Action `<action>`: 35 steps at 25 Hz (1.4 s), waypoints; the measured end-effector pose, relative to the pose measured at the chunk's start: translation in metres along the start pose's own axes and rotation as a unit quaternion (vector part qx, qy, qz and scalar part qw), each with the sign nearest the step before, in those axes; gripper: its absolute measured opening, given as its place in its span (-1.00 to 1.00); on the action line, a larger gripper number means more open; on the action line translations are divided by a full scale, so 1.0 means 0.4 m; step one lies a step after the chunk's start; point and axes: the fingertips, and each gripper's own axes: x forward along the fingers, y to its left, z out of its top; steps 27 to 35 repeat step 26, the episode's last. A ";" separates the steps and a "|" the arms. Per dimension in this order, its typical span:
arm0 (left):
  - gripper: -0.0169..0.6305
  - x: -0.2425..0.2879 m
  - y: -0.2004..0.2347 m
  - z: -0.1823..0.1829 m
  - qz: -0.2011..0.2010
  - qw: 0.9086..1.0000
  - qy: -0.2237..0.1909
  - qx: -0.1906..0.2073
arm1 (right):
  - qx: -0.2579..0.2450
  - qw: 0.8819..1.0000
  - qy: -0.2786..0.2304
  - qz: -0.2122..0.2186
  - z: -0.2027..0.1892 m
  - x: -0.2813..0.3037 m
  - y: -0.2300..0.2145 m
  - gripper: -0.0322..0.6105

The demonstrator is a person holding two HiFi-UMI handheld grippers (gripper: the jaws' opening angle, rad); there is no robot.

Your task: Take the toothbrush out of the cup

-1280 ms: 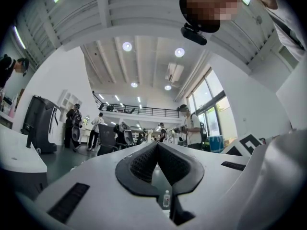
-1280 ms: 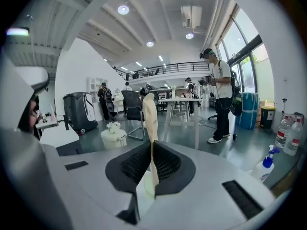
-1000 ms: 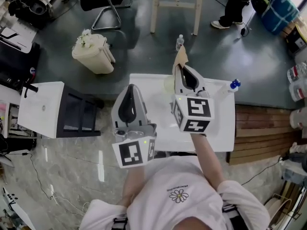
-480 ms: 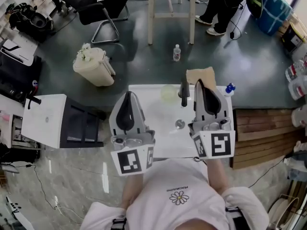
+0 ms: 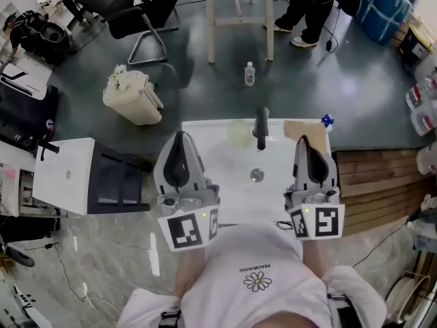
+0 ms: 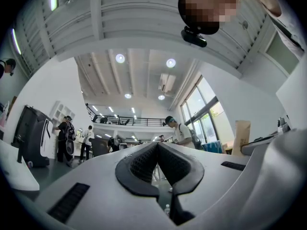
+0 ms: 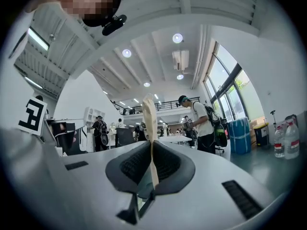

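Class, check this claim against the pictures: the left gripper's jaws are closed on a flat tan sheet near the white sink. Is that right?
Not quite: the claim names the wrong gripper. It is the right gripper whose jaws are closed on the flat tan sheet near the white sink, as the right gripper view shows. The left gripper has its jaws together with nothing between them.

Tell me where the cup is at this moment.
In the head view, the pale cup stands at the far edge of the white sink, just left of the dark faucet and beyond the drain.
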 end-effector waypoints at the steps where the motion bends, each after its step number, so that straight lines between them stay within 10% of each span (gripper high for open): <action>1: -0.90 0.000 0.002 -0.001 0.000 1.000 0.000 0.000 | 0.001 1.000 0.005 -0.001 -0.007 -0.002 -0.001 -0.84; 35: -0.90 -0.017 0.009 -0.018 0.004 1.000 0.015 -0.012 | 0.003 1.000 0.010 0.012 -0.003 -0.005 0.011 -0.84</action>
